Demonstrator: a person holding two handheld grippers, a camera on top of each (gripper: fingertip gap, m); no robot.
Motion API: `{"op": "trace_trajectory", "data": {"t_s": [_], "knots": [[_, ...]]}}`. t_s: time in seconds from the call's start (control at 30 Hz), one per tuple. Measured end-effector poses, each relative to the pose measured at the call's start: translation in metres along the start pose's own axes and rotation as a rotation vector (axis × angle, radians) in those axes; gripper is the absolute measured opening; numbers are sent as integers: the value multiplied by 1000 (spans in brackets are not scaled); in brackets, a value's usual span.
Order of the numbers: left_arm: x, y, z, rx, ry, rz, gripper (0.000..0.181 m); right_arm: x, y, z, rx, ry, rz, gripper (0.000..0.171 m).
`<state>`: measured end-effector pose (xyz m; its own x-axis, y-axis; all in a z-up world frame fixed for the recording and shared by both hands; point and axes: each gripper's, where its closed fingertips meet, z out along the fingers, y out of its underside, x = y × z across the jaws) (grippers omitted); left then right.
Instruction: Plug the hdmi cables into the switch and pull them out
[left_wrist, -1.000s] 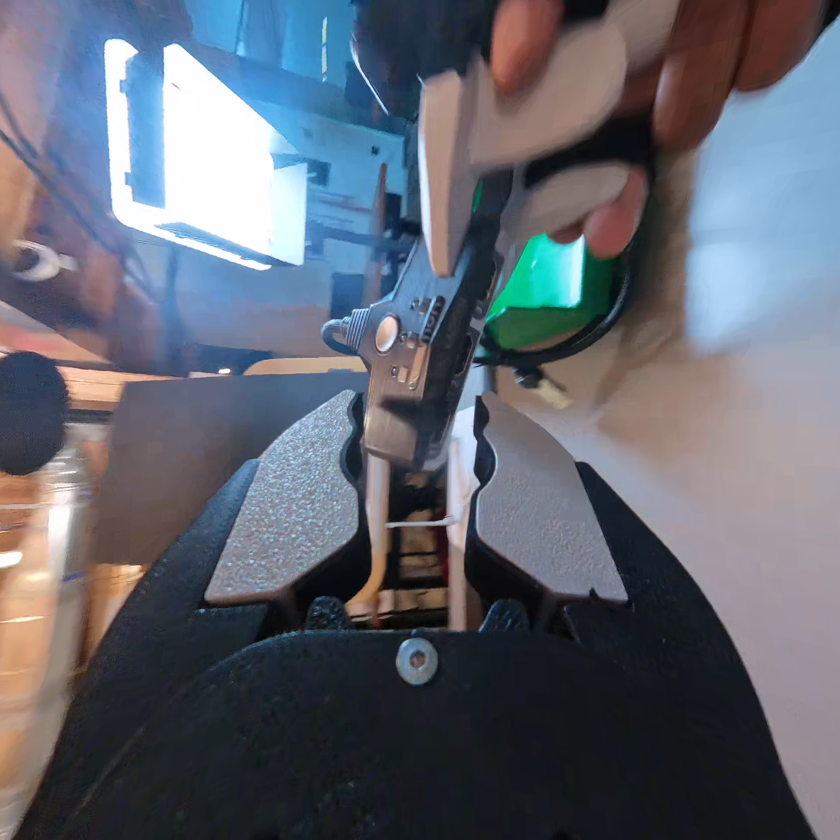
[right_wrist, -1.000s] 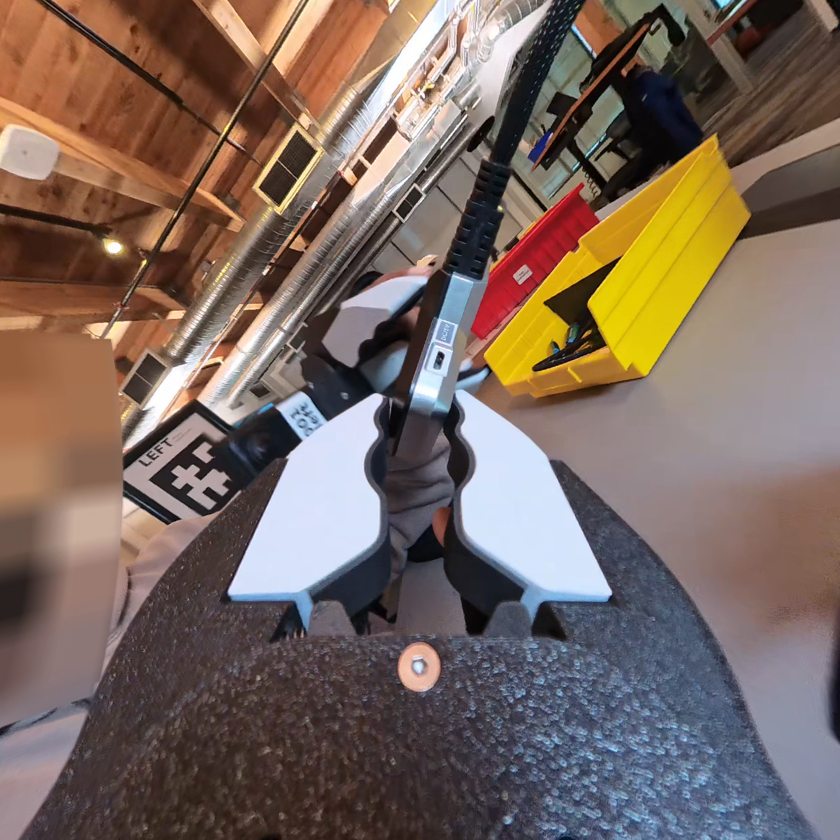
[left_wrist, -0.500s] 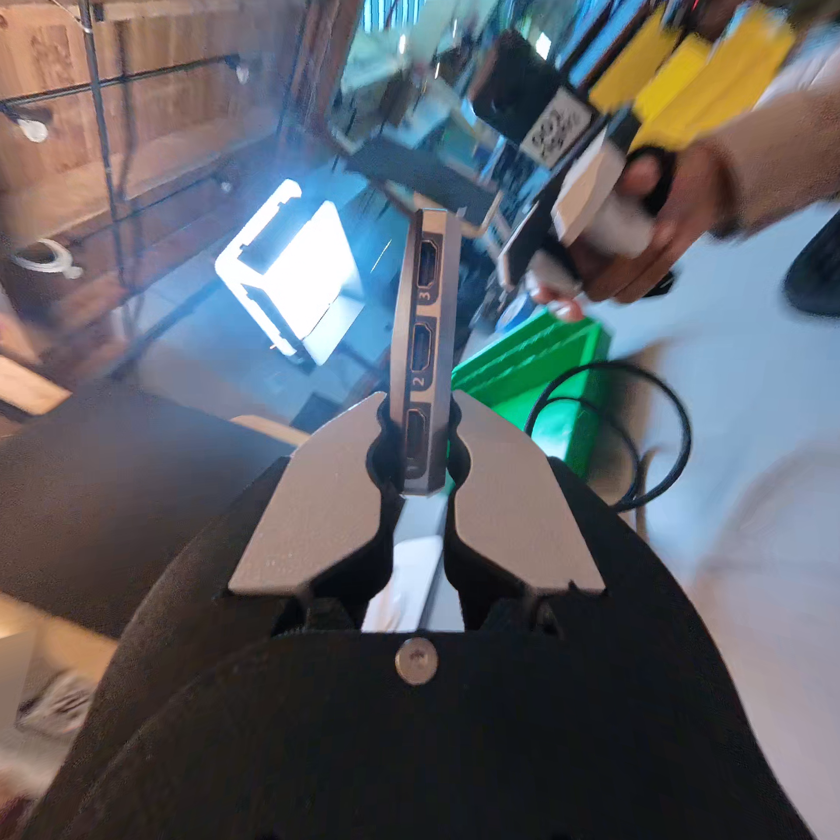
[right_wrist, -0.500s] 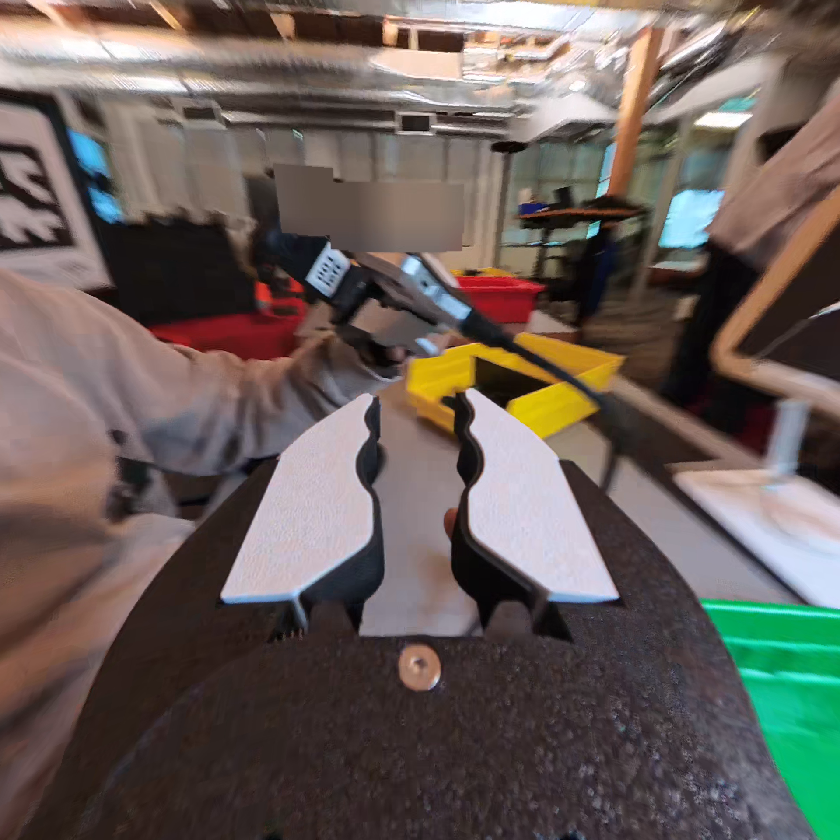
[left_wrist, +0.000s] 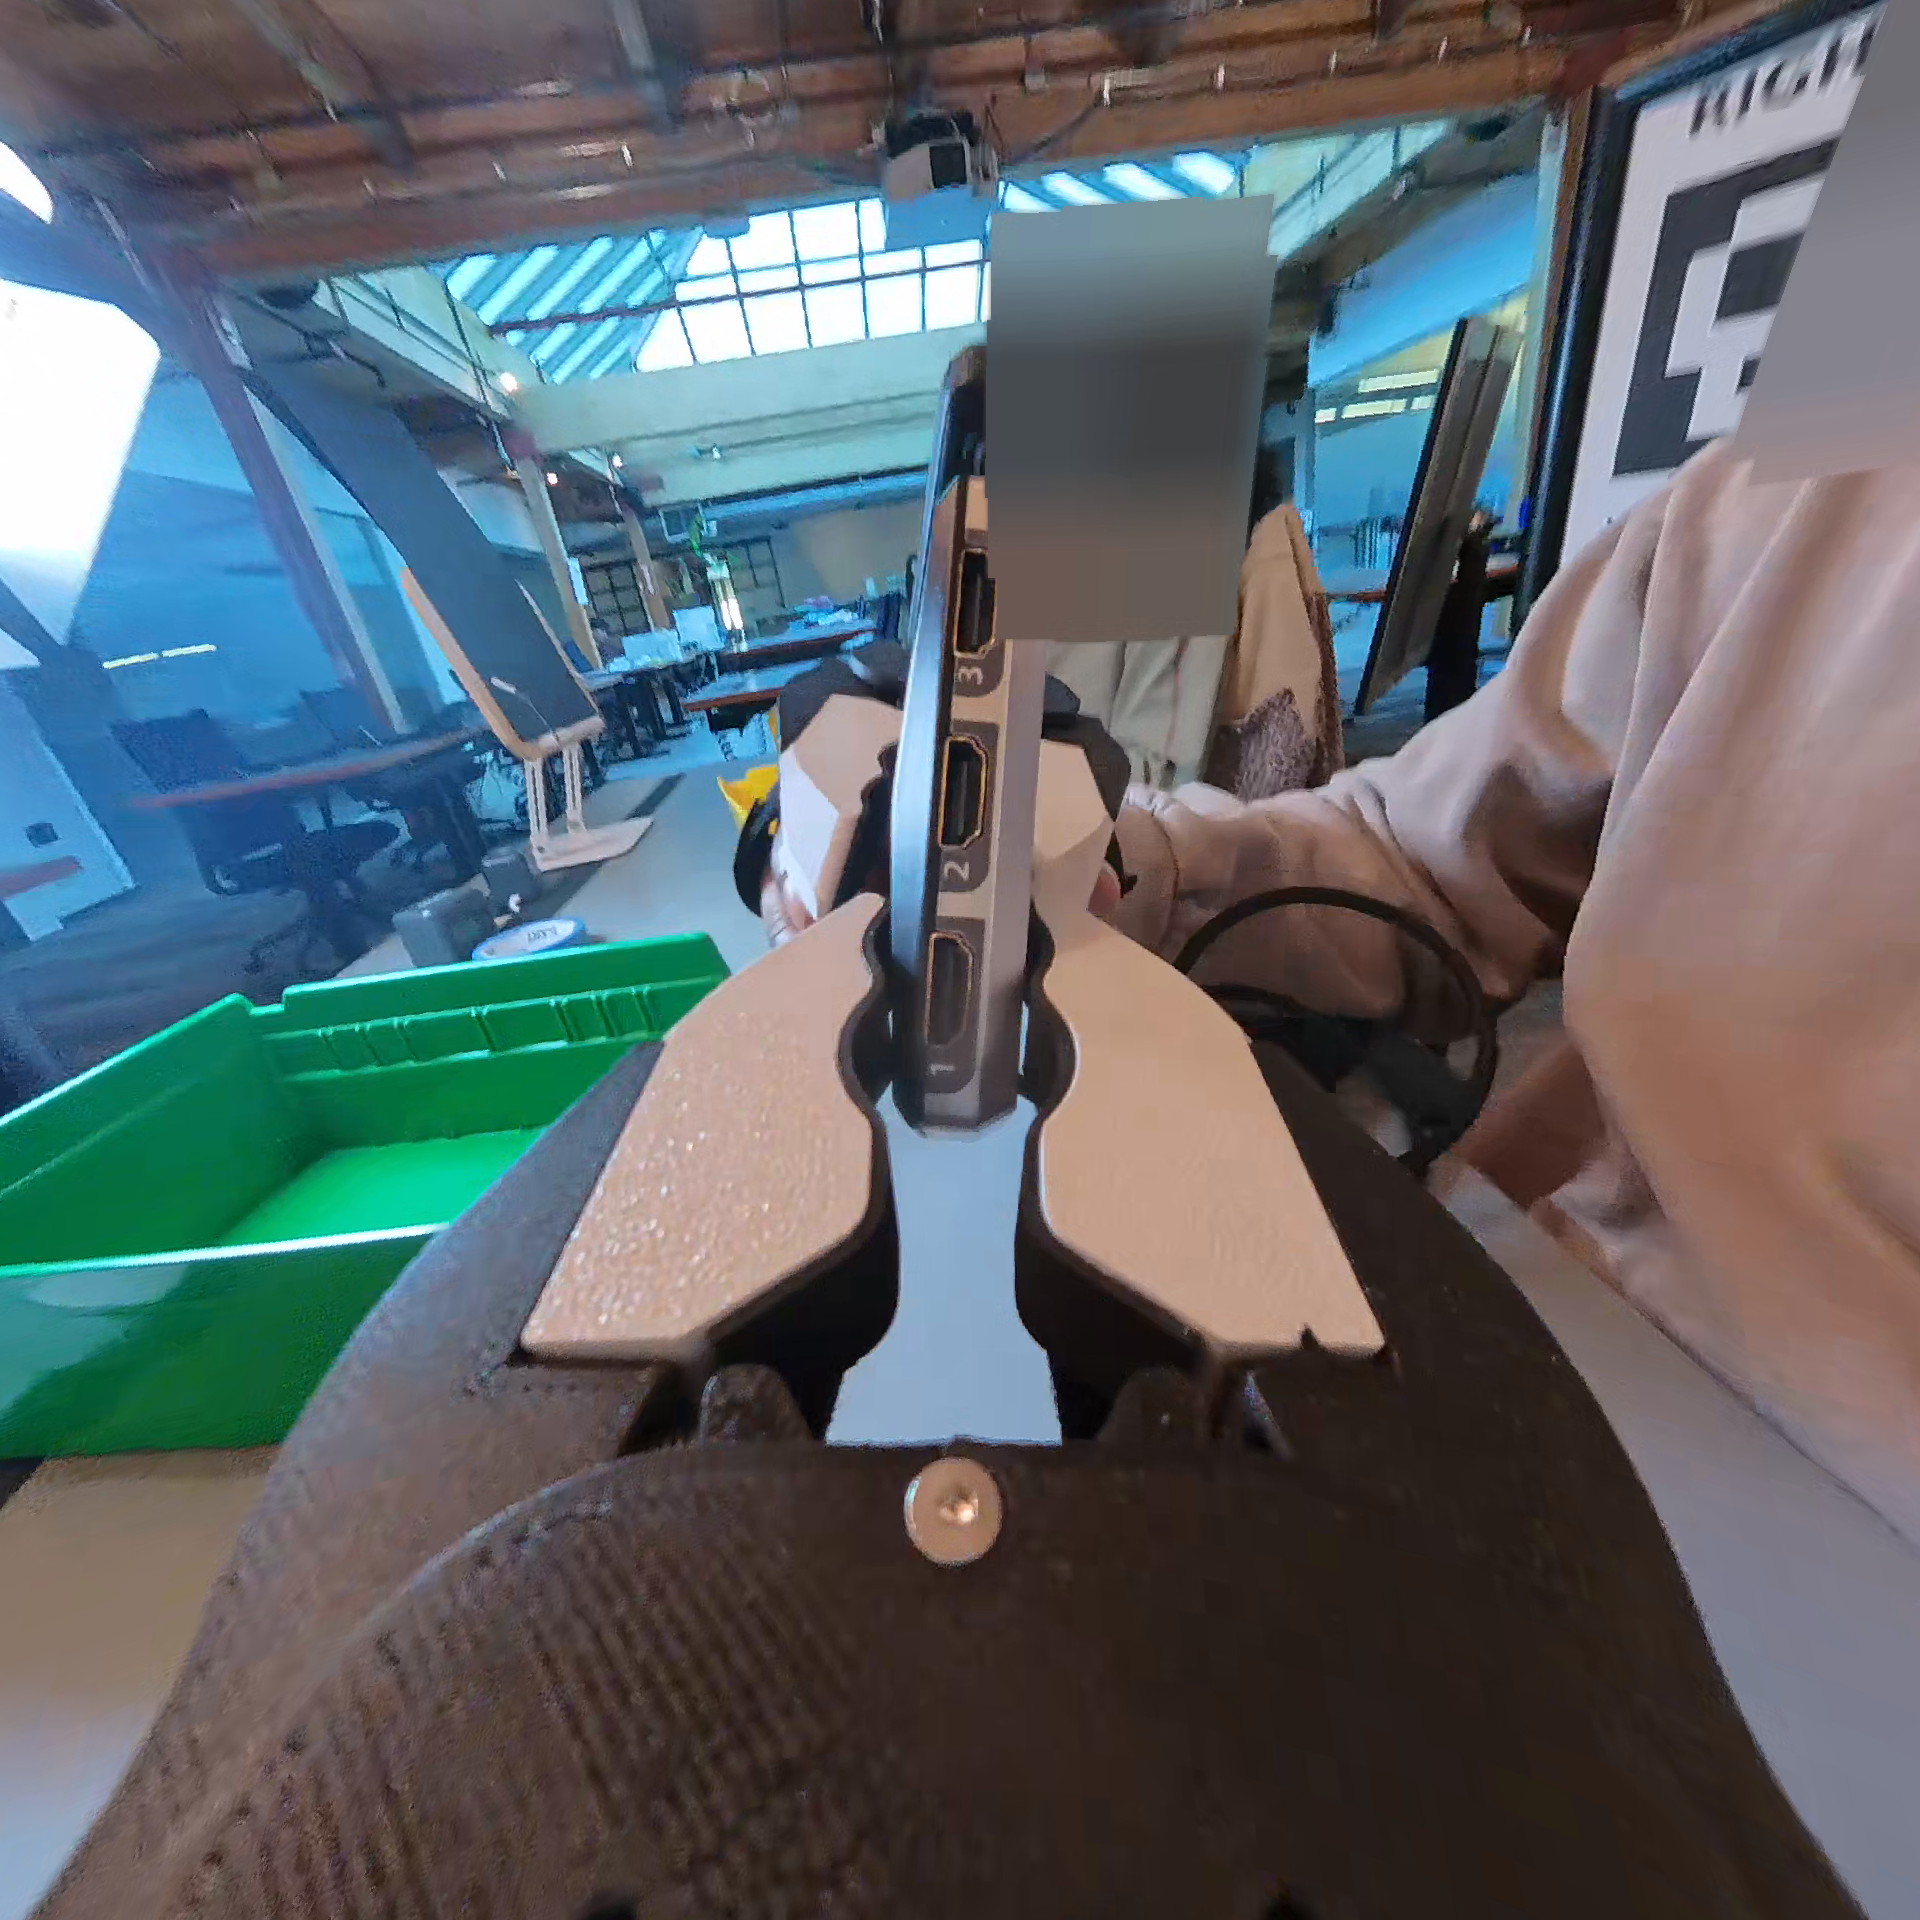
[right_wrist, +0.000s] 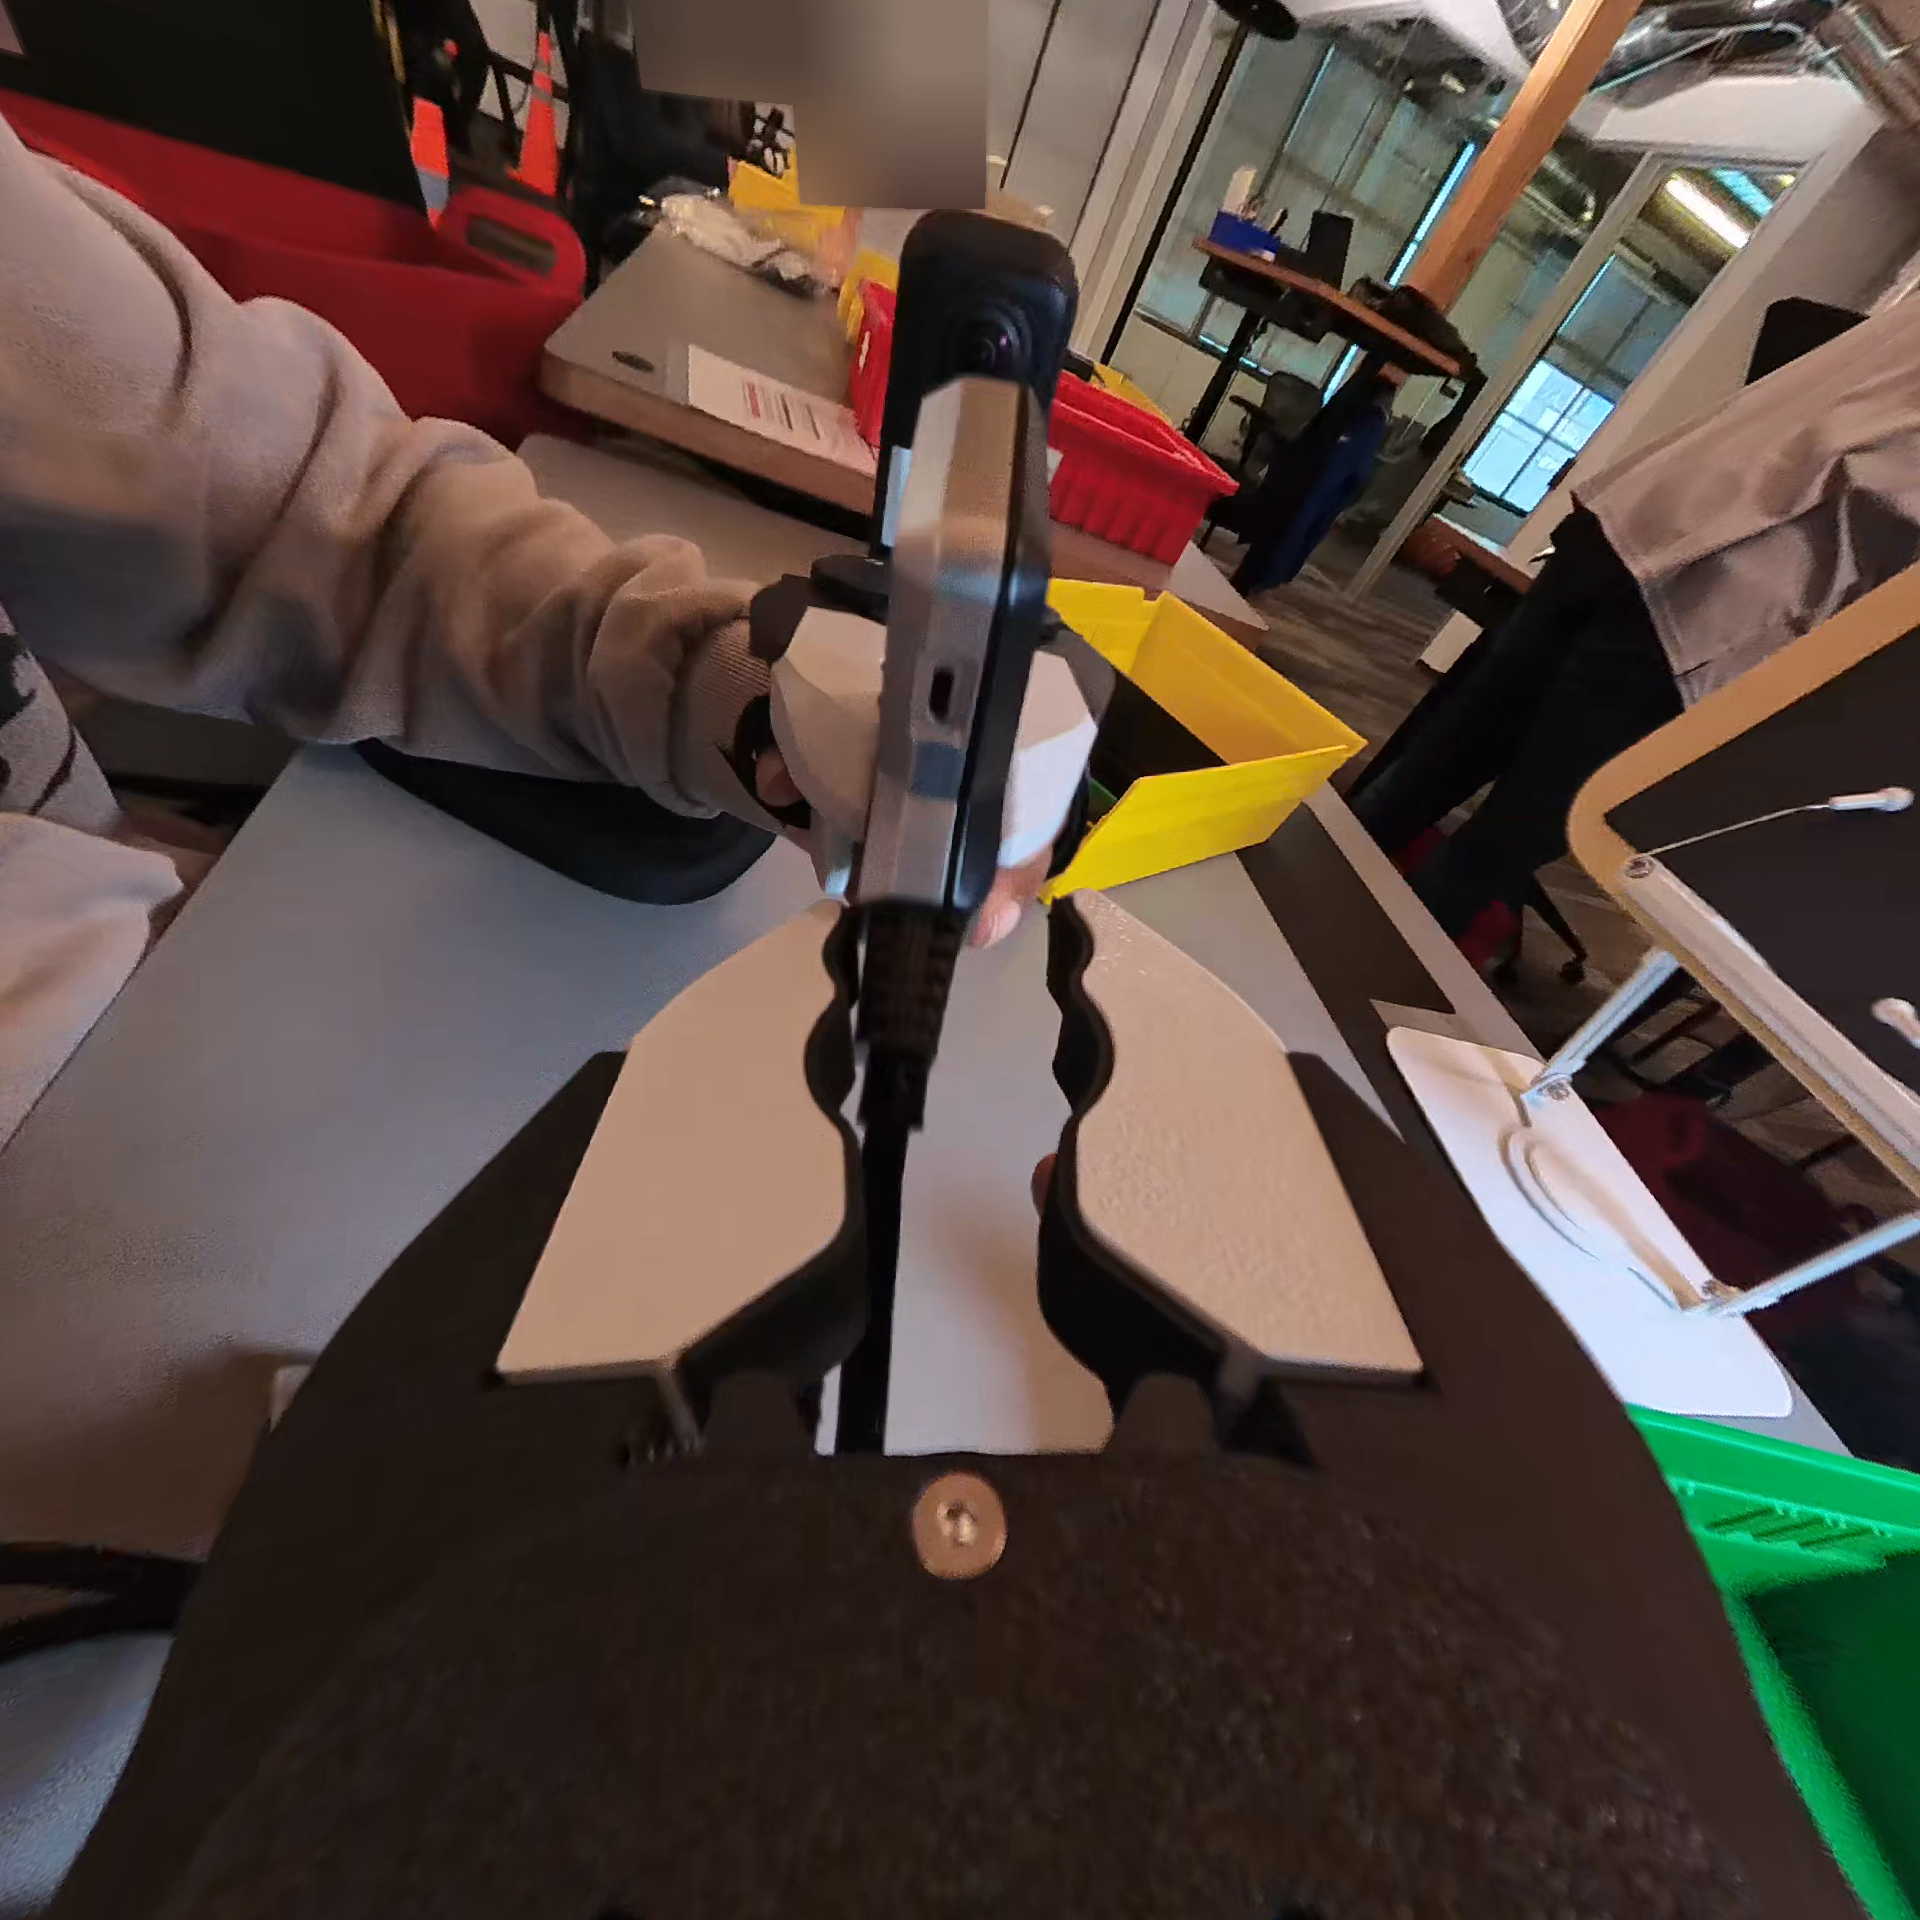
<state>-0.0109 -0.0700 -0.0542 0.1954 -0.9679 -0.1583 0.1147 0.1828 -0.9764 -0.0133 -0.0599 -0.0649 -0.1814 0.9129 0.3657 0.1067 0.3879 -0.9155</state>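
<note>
Worktop (right_wrist: 436, 1039), grey, lies under both arms, while the left tongs (left_wrist: 954, 1023) pinch the switch's (left_wrist: 961, 821) lower end and hold it upright, apparently to steady its sockets for plugging. The left view alone shows three empty numbered ports; the right view alone shows the right tongs (right_wrist: 951, 1003) spread, pinching nothing, around a black cable (right_wrist: 902, 1013) hanging from the switch.

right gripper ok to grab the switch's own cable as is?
Probably yes: the right gripper is open and the black cable below the switch already runs between its fingers, nothing blocking.
</note>
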Motion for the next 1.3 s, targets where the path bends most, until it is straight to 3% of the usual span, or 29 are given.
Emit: {"op": "trace_trajectory", "data": {"t_s": [0.1, 0.43, 0.87, 1.07, 1.3], "knots": [[-3, 16, 2, -65, -9, 6, 22, -5, 4, 5, -15, -8, -20, 25], [-23, 41, -12, -247, -111, 112, 24, 7, 28, 7, -108, 39, 1, 23], [-24, 56, -19, -296, -103, 45, 22, 6, 39, 13, -101, 43, 2, 23], [-56, 16, -46, -214, -270, 75, 21, 31, 39, -3, -76, 168, 22, 23], [-116, -45, -134, -359, -725, 197, 18, 50, 41, -11, -78, 299, -26, 23]]}}
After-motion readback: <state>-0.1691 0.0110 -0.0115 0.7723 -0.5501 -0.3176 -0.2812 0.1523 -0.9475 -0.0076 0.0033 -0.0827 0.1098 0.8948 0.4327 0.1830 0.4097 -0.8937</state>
